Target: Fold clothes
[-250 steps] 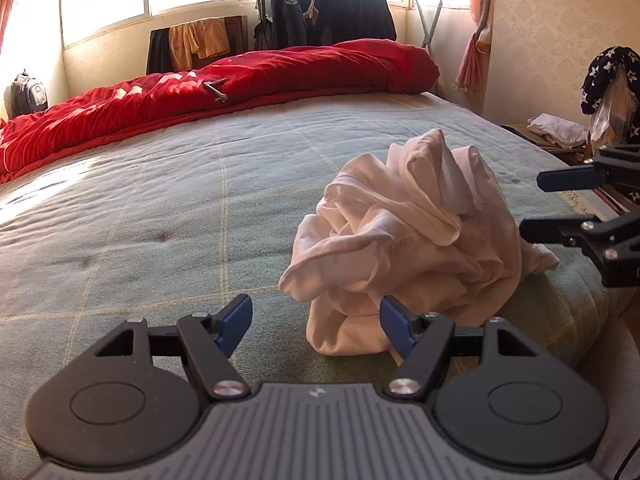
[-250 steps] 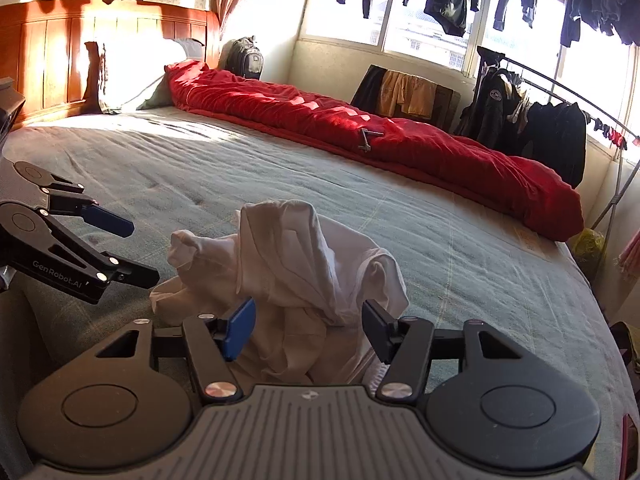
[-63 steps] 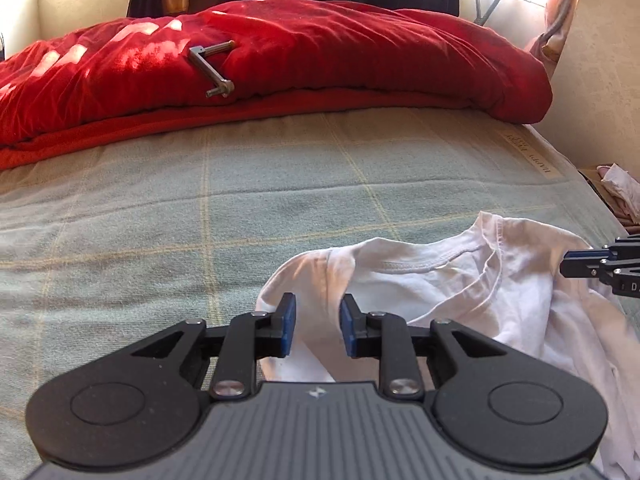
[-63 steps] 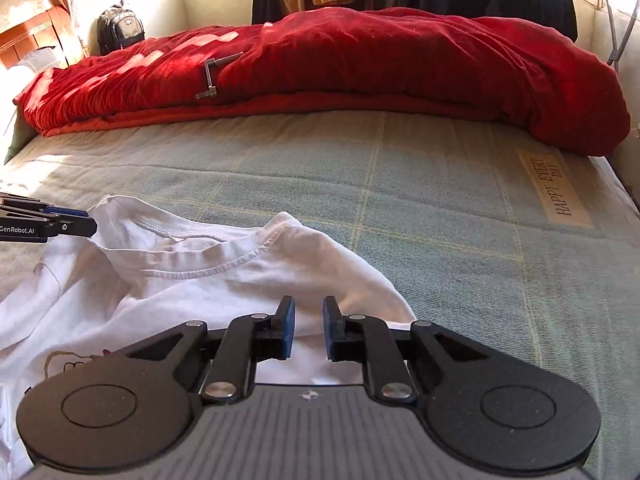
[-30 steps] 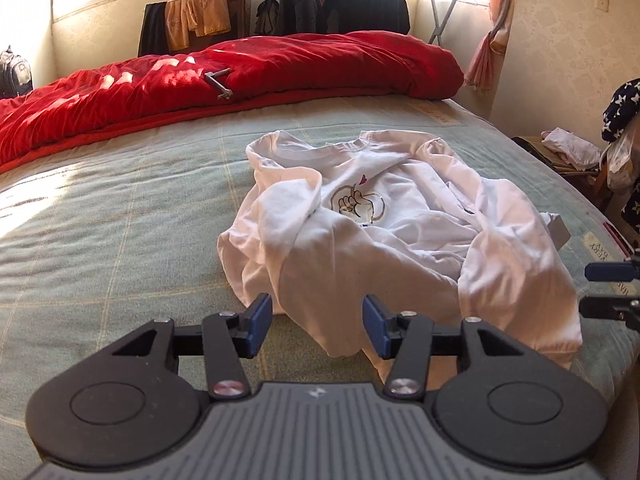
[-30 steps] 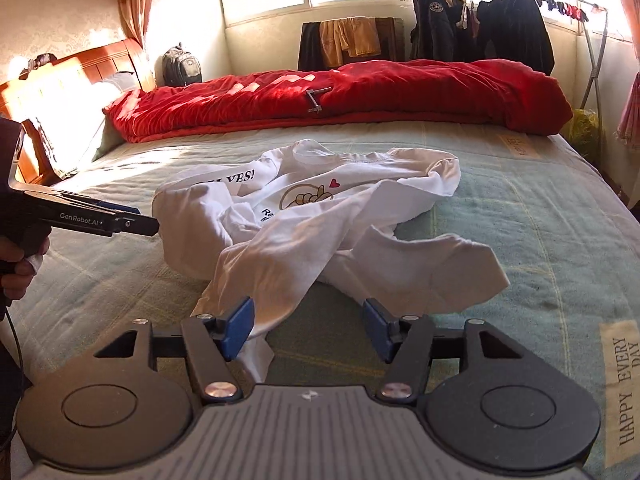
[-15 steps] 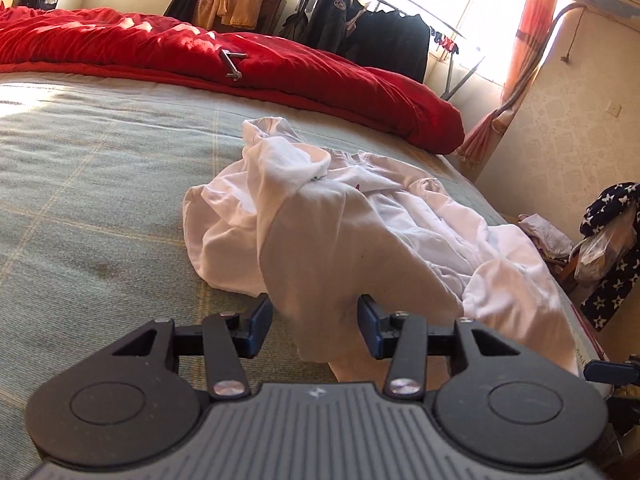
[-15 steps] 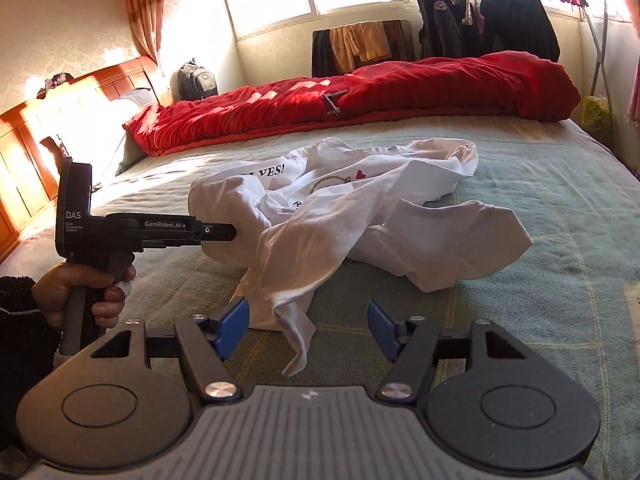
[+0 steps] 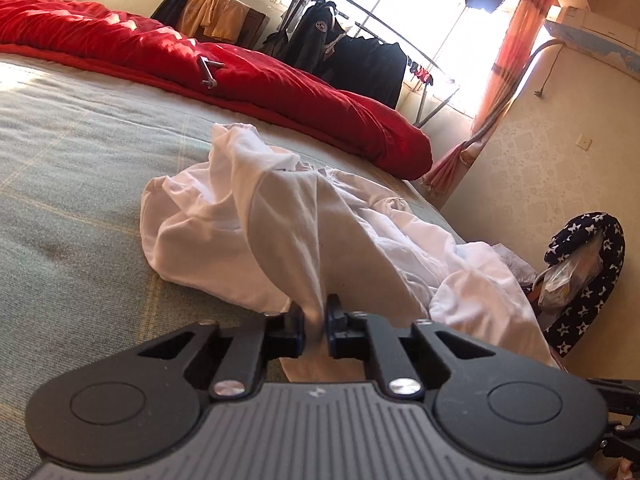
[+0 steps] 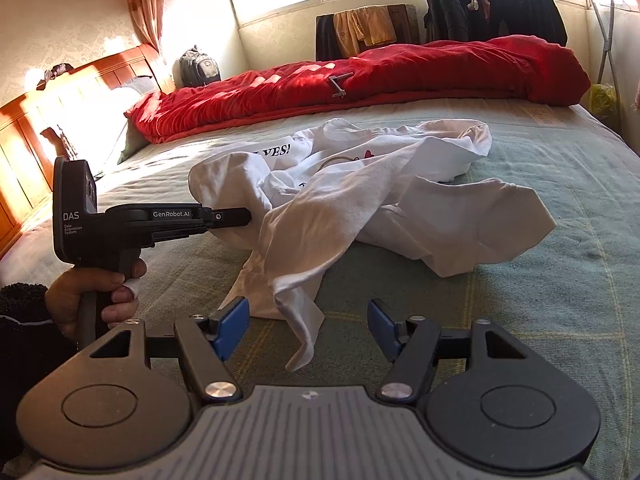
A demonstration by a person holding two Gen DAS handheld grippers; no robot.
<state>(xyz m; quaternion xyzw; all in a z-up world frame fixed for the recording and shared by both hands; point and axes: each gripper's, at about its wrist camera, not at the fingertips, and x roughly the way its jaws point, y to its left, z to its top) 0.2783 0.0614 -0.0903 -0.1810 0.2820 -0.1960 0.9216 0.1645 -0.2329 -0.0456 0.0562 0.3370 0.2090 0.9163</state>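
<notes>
We hold the left hand-held gripper [image 9: 316, 326] clenched on a bunched fold of the white T-shirt [image 9: 304, 224], fabric pinched between its blue pads [image 9: 297, 330]. The shirt lies crumpled on the green bed cover [image 10: 568, 280], near the foot-side edge, well apart from the red quilt [image 10: 400, 80]. Our right hand-held gripper [image 10: 308, 330] is released, jaws wide, with a hanging shirt corner just ahead of them.
</notes>
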